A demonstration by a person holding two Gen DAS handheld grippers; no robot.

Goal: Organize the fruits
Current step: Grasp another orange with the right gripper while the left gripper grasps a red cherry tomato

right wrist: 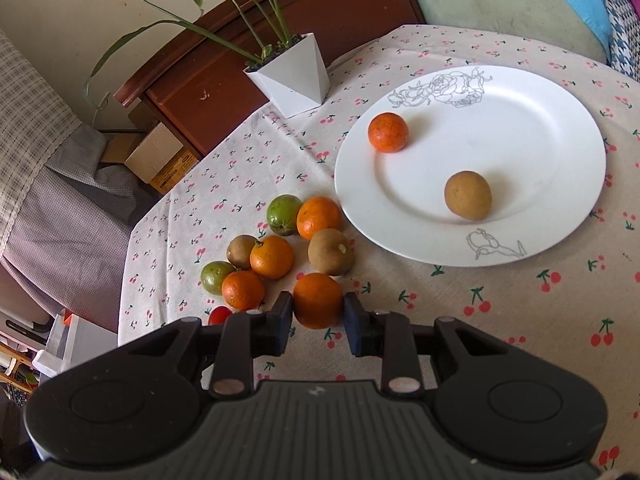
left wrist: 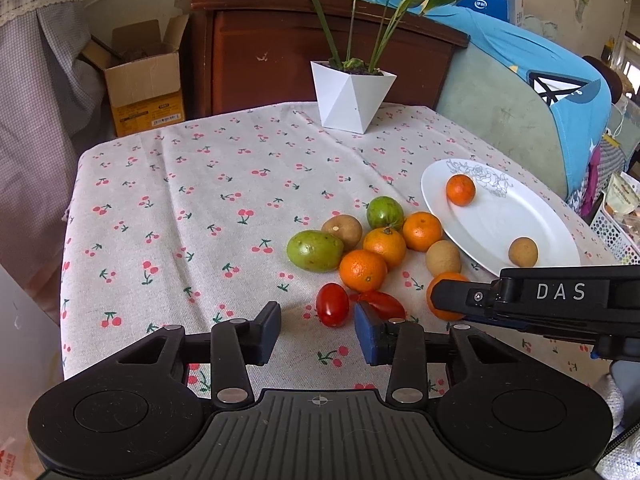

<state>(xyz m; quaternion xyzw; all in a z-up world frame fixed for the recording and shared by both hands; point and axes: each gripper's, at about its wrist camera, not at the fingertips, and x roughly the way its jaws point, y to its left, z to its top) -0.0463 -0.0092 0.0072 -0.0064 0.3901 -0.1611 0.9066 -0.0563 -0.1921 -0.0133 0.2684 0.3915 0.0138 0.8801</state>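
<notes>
A white plate (right wrist: 560, 184) holds one orange (right wrist: 388, 132) and one brown fruit (right wrist: 468, 196). Left of it lies a pile of oranges, green fruits and brown fruits (right wrist: 272, 257). My right gripper (right wrist: 318, 312) is shut on an orange (right wrist: 318, 300) at the pile's near edge, low over the cloth; it shows from the side in the left wrist view (left wrist: 448, 300). My left gripper (left wrist: 318, 332) is open and empty, just short of two red tomatoes (left wrist: 332, 304). The plate (left wrist: 500, 232) also shows there.
A white faceted pot with a green plant (left wrist: 352, 96) stands at the table's far edge. The table has a cherry-print cloth (left wrist: 180, 220). A brown cabinet, a cardboard box (left wrist: 144, 88) and a cushioned seat lie beyond it.
</notes>
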